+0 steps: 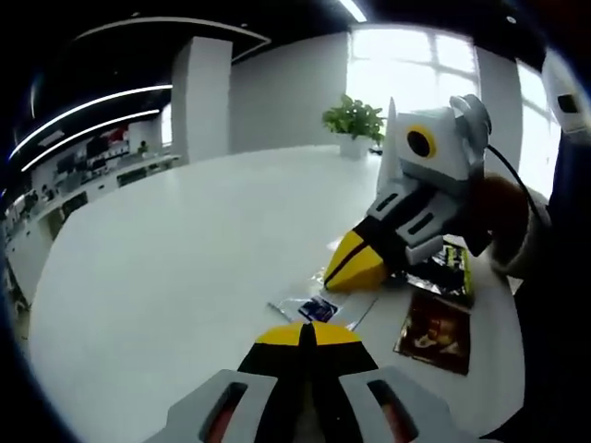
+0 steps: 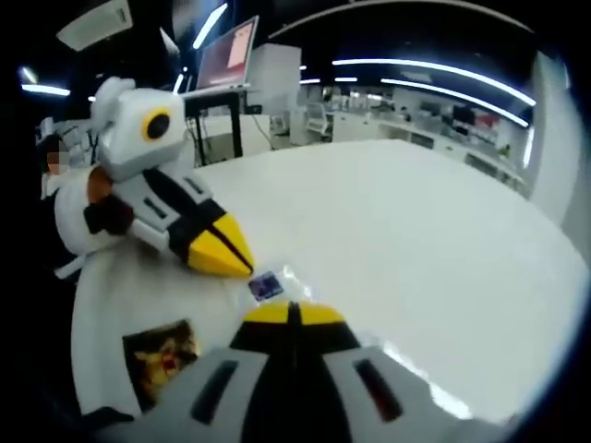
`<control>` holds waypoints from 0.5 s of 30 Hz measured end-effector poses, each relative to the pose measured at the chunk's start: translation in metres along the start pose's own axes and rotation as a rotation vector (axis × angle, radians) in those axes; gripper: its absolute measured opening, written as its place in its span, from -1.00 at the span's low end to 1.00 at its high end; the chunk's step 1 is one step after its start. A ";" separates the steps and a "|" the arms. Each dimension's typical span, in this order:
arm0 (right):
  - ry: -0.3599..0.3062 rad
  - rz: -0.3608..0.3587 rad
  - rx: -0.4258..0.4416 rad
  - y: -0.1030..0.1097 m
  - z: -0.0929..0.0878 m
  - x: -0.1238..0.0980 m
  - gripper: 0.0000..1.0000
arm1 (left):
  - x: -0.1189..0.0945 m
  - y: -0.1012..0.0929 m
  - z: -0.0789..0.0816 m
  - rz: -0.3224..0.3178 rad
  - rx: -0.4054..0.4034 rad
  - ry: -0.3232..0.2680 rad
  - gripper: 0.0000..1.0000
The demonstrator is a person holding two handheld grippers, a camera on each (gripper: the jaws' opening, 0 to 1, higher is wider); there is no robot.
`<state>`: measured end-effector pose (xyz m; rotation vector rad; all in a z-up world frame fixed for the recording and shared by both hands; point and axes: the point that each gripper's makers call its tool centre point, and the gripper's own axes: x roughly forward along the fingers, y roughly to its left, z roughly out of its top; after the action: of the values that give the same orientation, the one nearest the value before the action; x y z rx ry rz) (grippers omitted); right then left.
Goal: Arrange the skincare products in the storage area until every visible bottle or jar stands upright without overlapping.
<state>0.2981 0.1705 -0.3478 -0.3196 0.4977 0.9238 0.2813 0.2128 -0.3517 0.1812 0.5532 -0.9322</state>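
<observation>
A small clear sachet with a blue label [image 1: 319,309] [image 2: 266,286] lies flat on the white table [image 1: 185,268], between the two grippers. My left gripper [image 1: 307,332] has its yellow tips pressed together just short of the sachet, with nothing held. My right gripper [image 2: 291,312] is shut the same way, close to the sachet's other side. Each gripper shows in the other's view, the right gripper [image 1: 332,277] and the left gripper [image 2: 242,266], both with tips near the table top.
A dark red packet [image 1: 436,330] [image 2: 164,355] lies flat near the table edge, and a second dark packet [image 1: 454,269] lies under the right gripper. A potted plant [image 1: 354,125] stands far back. A laptop on a stand [image 2: 229,57] is behind the table.
</observation>
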 end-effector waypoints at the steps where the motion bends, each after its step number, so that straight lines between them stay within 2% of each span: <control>1: -0.001 -0.001 0.001 0.000 0.000 -0.001 -1.00 | 0.000 -0.001 0.000 -0.001 0.004 0.002 -1.00; 15: 0.006 0.006 0.015 0.010 -0.004 -0.007 -1.00 | -0.004 -0.012 -0.004 -0.018 0.021 -0.001 -1.00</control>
<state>0.2857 0.1697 -0.3477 -0.3072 0.5109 0.9250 0.2683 0.2099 -0.3514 0.1950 0.5454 -0.9558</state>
